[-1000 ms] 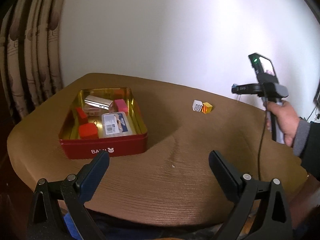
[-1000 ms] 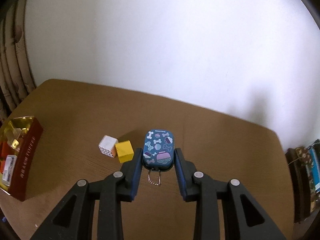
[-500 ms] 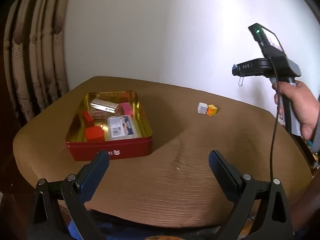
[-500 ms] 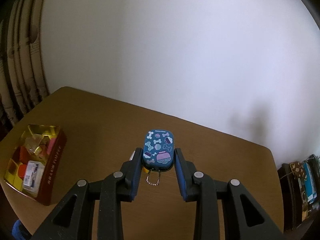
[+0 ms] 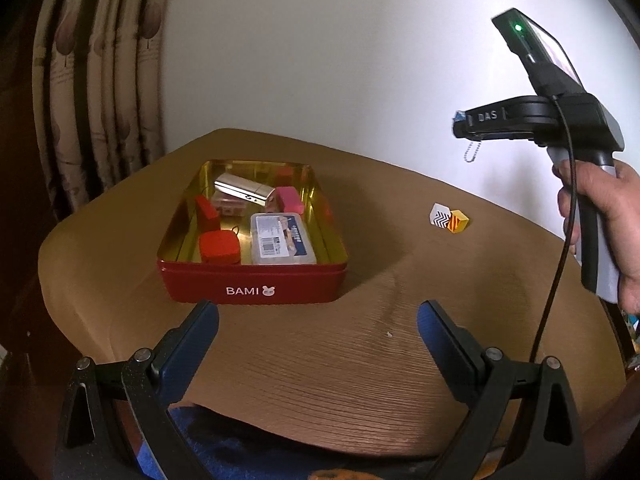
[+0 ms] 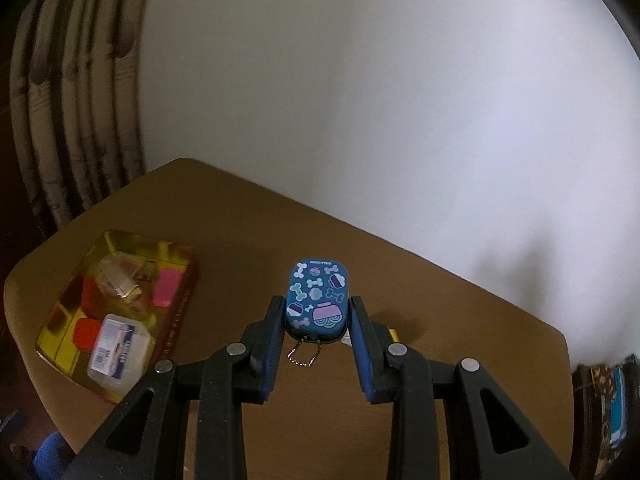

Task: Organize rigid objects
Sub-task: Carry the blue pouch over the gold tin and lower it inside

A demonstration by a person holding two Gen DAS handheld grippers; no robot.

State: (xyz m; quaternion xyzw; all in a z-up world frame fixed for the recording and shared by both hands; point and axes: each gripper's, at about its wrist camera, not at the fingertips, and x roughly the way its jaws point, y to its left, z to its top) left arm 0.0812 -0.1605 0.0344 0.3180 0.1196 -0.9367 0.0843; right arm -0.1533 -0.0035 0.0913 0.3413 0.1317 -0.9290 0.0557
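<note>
My right gripper (image 6: 318, 310) is shut on a small blue case (image 6: 318, 300) printed with bones, its ball chain hanging below. It holds the case high above the brown table, to the right of the red tin. The right gripper also shows in the left wrist view (image 5: 460, 122). The red BAMI tin (image 5: 252, 280) with a gold inside holds a silver box, a pink block, red pieces and a clear plastic box (image 5: 282, 240). My left gripper (image 5: 318, 332) is open and empty above the table's near edge, in front of the tin.
A white patterned cube (image 5: 440, 214) and a yellow cube (image 5: 458, 222) sit together on the table (image 5: 360, 360) to the right of the tin. Curtains hang at the left; a white wall is behind. Books show at the far right (image 6: 608, 400).
My right gripper has risen and swung left with the blue case, so the tin now shows fully in its view. The left gripper has drawn back and lifted slightly.
</note>
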